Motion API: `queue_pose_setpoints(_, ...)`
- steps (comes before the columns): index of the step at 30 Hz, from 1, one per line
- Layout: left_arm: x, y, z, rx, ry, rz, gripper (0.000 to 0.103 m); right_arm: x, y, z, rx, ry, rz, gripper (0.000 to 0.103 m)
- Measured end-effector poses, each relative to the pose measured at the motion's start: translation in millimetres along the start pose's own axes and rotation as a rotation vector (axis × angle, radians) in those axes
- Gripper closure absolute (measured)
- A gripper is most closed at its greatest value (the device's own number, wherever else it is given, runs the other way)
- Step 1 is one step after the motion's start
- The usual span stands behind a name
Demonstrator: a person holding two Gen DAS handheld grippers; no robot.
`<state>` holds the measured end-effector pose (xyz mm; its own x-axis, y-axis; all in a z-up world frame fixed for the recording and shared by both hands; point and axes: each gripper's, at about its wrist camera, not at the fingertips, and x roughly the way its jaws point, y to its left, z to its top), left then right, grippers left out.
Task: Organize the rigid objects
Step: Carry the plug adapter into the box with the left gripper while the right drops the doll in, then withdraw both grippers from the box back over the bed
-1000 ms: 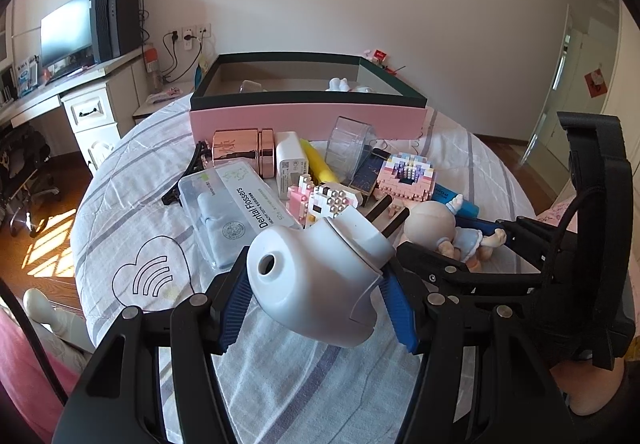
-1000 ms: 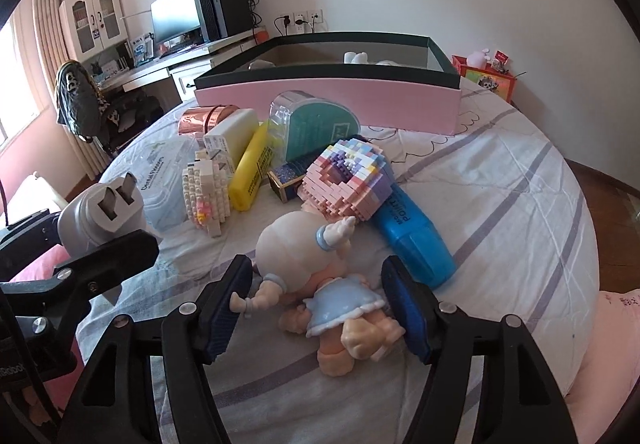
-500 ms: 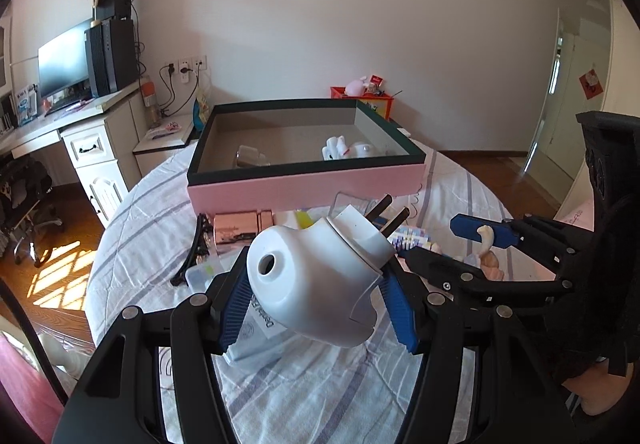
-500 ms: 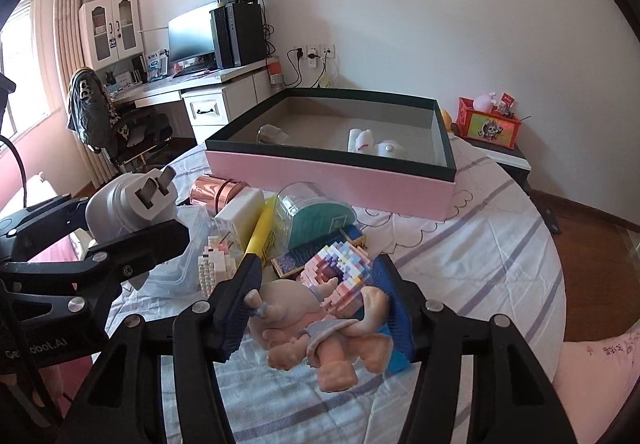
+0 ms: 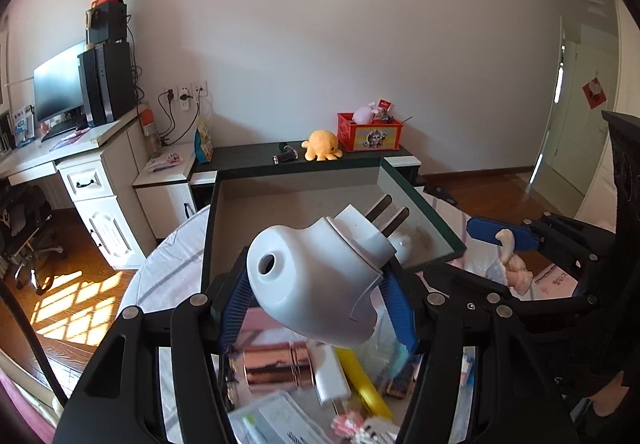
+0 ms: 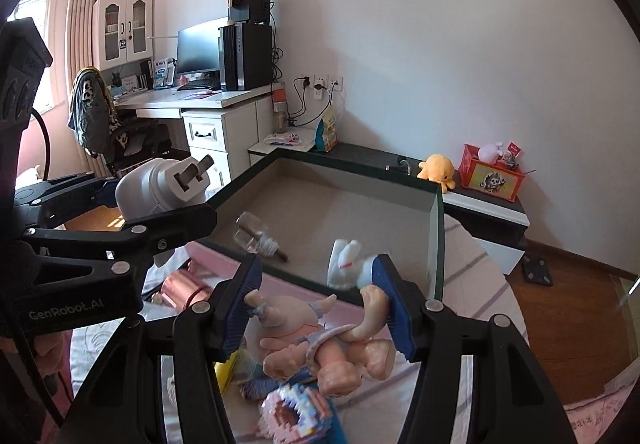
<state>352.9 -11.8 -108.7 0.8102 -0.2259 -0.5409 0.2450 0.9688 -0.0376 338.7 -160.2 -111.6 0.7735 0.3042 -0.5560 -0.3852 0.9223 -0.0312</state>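
My left gripper (image 5: 316, 308) is shut on a white plug adapter (image 5: 320, 276) with two dark prongs, held in the air above the near wall of the pink box with the dark green rim (image 5: 296, 169). It also shows in the right wrist view (image 6: 160, 188). My right gripper (image 6: 318, 304) is shut on a small doll (image 6: 316, 336) in a blue dress, held above the box's near edge (image 6: 304, 276). The doll's arm shows in the left wrist view (image 5: 510, 244). Inside the box lie a clear bulb-like piece (image 6: 256, 234) and a white bunny figure (image 6: 344, 264).
On the striped round table (image 5: 180, 240) below lie a copper cylinder (image 5: 276, 364), a white charger (image 5: 332, 376), a yellow tube (image 5: 364, 384), a plastic pack (image 5: 272, 420) and a pixel-block toy (image 6: 288, 416). A desk with a monitor (image 5: 56, 88) stands left; a low cabinet (image 6: 480, 204) behind.
Both grippers have risen from the table and moved forward over the box. The right gripper has closed on the doll and lifted it. The left still holds the adapter.
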Motion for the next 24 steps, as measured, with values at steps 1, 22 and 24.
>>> queue_pose_setpoints(1,11.6,4.9,8.6,-0.004,0.016,0.008,0.042,7.8,-4.7,8.6,0.005,0.000,0.000,0.044)
queue_pose_setpoints(22,152.0,49.6,22.7,-0.083,0.256,0.106,0.011,148.7,-64.9,29.4,0.190,0.180,0.020,0.035)
queue_pose_setpoints(24,139.0,52.7,25.1,-0.108,0.218,0.091,0.010,135.4,-63.3,31.9,0.197,0.163,0.005,0.023)
